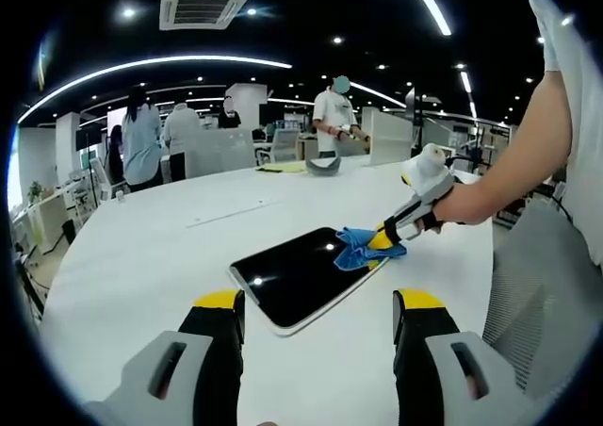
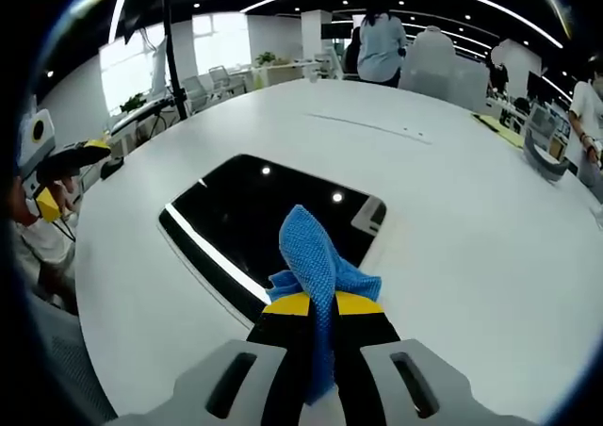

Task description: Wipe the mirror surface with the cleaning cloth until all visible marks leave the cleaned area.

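A dark rectangular mirror (image 1: pixel 300 275) with a white rim lies flat on the white table (image 1: pixel 141 256) and reflects ceiling lights. My right gripper (image 1: pixel 384 241), held by a person's hand, is shut on a blue cleaning cloth (image 1: pixel 360 249) that rests on the mirror's far right corner. In the right gripper view the cloth (image 2: pixel 317 268) sticks up between the shut jaws (image 2: pixel 320 305) over the near edge of the mirror (image 2: pixel 254 219). My left gripper (image 1: pixel 318 311) stands open just in front of the mirror, nothing between its fingers. It shows at the left edge (image 2: pixel 68 153) of the right gripper view.
Several people (image 1: pixel 141 143) stand beyond the table's far edge. A yellow sheet (image 1: pixel 283 168) and a grey curved object (image 1: pixel 323 165) lie at the far side. A mesh chair (image 1: pixel 542 294) stands at the right.
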`<move>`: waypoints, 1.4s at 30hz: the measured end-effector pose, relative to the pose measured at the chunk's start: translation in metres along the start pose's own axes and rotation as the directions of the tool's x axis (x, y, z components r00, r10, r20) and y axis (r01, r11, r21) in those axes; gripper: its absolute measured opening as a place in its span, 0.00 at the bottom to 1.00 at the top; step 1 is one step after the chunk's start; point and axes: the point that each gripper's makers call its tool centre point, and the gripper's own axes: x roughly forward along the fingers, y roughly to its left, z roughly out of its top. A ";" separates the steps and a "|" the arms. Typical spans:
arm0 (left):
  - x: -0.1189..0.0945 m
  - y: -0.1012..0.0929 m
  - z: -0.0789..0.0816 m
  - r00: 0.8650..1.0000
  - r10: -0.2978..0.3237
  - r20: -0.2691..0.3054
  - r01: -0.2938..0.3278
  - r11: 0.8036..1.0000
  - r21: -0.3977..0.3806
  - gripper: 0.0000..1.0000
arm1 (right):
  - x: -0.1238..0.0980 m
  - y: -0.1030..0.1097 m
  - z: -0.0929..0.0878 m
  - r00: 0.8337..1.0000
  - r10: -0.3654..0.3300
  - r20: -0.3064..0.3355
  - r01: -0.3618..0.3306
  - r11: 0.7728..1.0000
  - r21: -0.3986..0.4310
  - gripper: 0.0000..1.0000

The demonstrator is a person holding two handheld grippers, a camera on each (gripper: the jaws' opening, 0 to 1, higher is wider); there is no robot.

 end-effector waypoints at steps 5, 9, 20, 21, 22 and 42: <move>0.001 0.000 0.000 1.000 0.000 0.001 0.000 1.000 -0.001 0.63 | 0.002 -0.002 0.002 1.000 -0.006 0.002 0.006 1.000 -0.009 0.02; 0.001 0.000 -0.001 1.000 0.000 -0.001 0.000 1.000 -0.003 0.63 | 0.005 -0.004 0.005 1.000 -0.015 0.006 0.015 1.000 -0.010 0.02; 0.001 0.001 -0.004 1.000 0.001 -0.011 -0.001 1.000 -0.005 0.63 | 0.012 -0.011 0.012 1.000 -0.025 0.010 0.025 1.000 -0.008 0.02; 0.001 0.001 -0.004 1.000 0.001 -0.012 -0.001 1.000 -0.004 0.63 | 0.013 -0.012 0.013 1.000 -0.026 0.011 0.026 1.000 -0.006 0.02; 0.001 0.001 -0.004 1.000 0.000 -0.013 0.000 1.000 -0.003 0.63 | 0.013 -0.012 0.013 1.000 -0.026 0.011 0.026 1.000 -0.006 0.02; 0.001 0.002 -0.003 1.000 0.002 -0.011 -0.002 1.000 -0.002 0.63 | 0.021 -0.020 0.021 1.000 -0.028 0.003 0.028 0.999 -0.024 0.02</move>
